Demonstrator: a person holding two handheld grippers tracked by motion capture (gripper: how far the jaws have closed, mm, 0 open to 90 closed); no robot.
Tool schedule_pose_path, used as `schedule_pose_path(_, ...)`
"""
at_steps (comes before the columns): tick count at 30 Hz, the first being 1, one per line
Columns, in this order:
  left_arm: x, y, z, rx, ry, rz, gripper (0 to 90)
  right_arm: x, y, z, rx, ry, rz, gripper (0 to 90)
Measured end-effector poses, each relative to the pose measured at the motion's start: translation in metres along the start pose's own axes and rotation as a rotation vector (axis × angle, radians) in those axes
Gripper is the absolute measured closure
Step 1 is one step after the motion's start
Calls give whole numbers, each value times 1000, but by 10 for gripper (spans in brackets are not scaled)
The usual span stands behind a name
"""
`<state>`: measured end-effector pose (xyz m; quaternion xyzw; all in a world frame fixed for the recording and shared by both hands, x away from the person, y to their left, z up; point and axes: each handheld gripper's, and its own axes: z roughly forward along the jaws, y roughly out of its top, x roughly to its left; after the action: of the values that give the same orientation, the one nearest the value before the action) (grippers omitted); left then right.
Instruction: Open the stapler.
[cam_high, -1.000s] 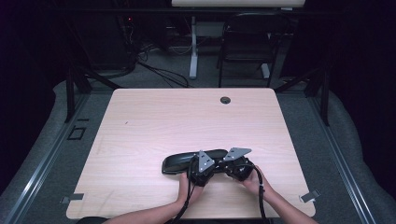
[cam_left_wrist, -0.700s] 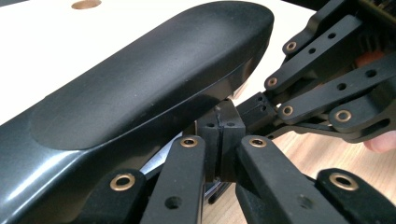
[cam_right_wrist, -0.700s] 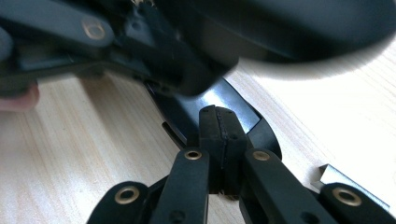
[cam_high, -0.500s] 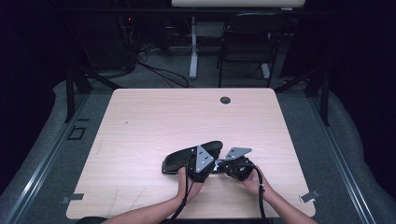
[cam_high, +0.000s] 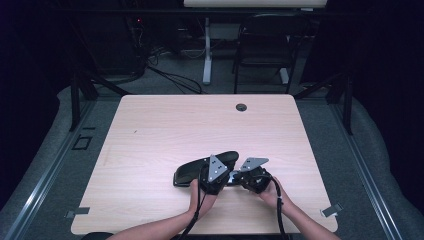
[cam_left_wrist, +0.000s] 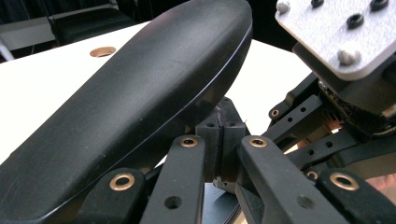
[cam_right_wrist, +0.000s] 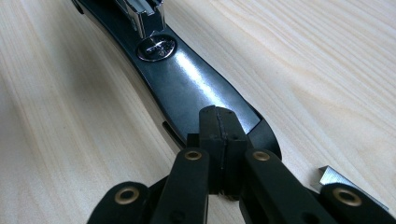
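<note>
We see the left gripper (cam_left_wrist: 219, 140) with its two black jaws pressed flat together, nothing visible between the pads; just above and to the left of them rises the stapler's curved black top (cam_left_wrist: 140, 102), tilted up off its base. Beyond the jaws to the right sits the right gripper (cam_left_wrist: 345, 60), its grey plate close by. In the right gripper view, the right gripper (cam_right_wrist: 220, 140) is likewise clenched, pads meeting, with their tips lying over the rear end of the stapler's glossy black base (cam_right_wrist: 187, 88); whether they pinch its edge we cannot tell; farther along the base we see the metal staple channel (cam_right_wrist: 144, 16). From above, the left gripper (cam_high: 216, 172) and right gripper (cam_high: 252, 176) are side by side near the table's (cam_high: 150, 130) front edge, and the stapler (cam_high: 200, 167) stretches leftward from them; a grommet hole (cam_high: 241, 107) lies well beyond.
</note>
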<state>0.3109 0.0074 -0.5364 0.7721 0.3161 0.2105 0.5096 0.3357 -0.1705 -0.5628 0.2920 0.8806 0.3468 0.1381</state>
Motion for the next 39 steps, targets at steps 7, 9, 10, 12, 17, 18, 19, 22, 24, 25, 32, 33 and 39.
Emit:
schedule_pose_path(7, 3, 5, -7, -13, 6, -10, 900, 0, 1, 0, 4, 6, 0, 900)
schedule_pose_path(9, 4, 6, -8, -20, 12, -14, 900, 0, 1, 0, 6, 5, 1, 900)
schedule_pose_path(10, 4, 7, -9, -20, 11, -16, 900, 0, 1, 0, 7, 5, 0, 900)
schedule_pose_path(12, 5, 8, -11, -23, 13, -19, 900, 0, 1, 0, 6, 5, 1, 900)
schedule_pose_path(17, 8, 12, -16, -25, 19, -33, 900, 1, 2, 0, 8, 5, -3, 900)
schedule_pose_path(18, 8, 13, -18, -27, 27, -33, 900, 0, 2, 0, 11, 3, -7, 900)
schedule_pose_path(19, 9, 14, -19, -32, 27, -40, 900, 0, 2, 0, 8, 2, -7, 900)
schedule_pose_path(22, 11, 15, -22, -35, 27, -42, 900, 1, 2, 0, 8, -1, -8, 900)
schedule_pose_path(24, 12, 16, -24, -41, 30, -46, 900, 1, 2, 0, 10, -5, -6, 900)
schedule_pose_path(25, 13, 17, -26, -43, 31, -47, 900, 1, 2, 0, 10, -4, -8, 900)
schedule_pose_path(32, 20, 22, -37, -54, 38, -67, 900, 2, 2, 0, 8, -7, -12, 900)
schedule_pose_path(33, 21, 22, -38, -58, 37, -71, 900, 2, 2, 0, 9, -7, -11, 900)
schedule_pose_path(39, 24, 23, -44, -55, 36, -74, 900, 2, 2, 0, 16, -12, -17, 900)
